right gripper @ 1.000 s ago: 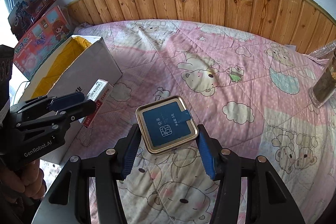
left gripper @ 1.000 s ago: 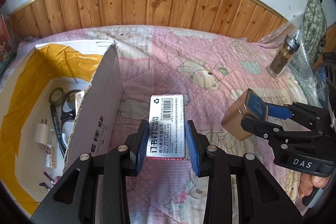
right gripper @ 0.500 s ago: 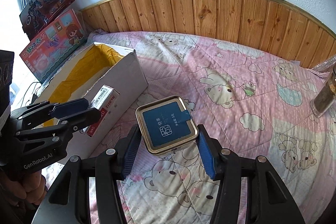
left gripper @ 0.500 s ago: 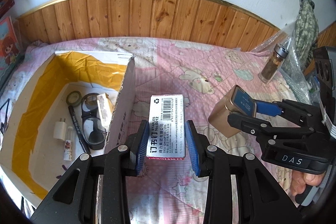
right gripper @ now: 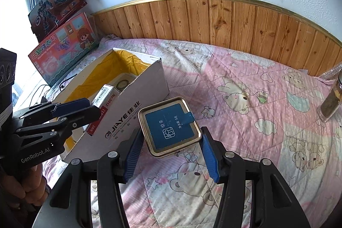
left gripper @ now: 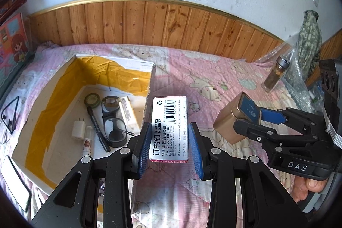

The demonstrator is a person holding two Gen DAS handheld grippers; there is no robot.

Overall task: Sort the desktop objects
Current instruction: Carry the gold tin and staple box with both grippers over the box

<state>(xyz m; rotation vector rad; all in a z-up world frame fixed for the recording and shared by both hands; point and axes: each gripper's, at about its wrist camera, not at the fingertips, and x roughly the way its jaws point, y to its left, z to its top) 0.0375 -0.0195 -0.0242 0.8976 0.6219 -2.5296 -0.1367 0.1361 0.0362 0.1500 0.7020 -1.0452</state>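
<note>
My left gripper point(left gripper: 170, 147) pinches a staples box point(left gripper: 170, 128) between its blue pads, label up, held in the air just beside the near wall of the cardboard box point(left gripper: 136, 68) — that wall's torn edge stands close at the staples box's left side. My right gripper point(right gripper: 171, 152) clamps a gold tin point(right gripper: 170, 126) with a blue lid, tilted toward the lens, above the quilt.

Inside the cardboard box, which is lined with yellow tape, lie glasses point(left gripper: 113, 121), a black pen point(left gripper: 97, 126), a white plug point(left gripper: 78, 128), a small tube point(left gripper: 88, 140), a roll of tape point(left gripper: 92, 99) and a narrow carton point(left gripper: 128, 113). Left of the box a phone point(left gripper: 15, 182) and a thin black cord point(left gripper: 9, 114) rest on the quilt point(left gripper: 213, 69), pink with cartoon bears. Further off to the right stands a glass jar point(left gripper: 275, 73) with a metal cap, beside bubble wrap and a patterned cloth bundle; what the jar holds I can't quite make out.

Behind the bed runs wooden panelling point(right gripper: 213, 18) topped with a gold strip, then a rough white wall.

Only the left camera looks down into the cardboard box; the right camera shows its printed outer side and two toy boxes point(right gripper: 62, 46) leaning by a bright window. Each camera sees the other gripper and the fingers gripping its handle.
</note>
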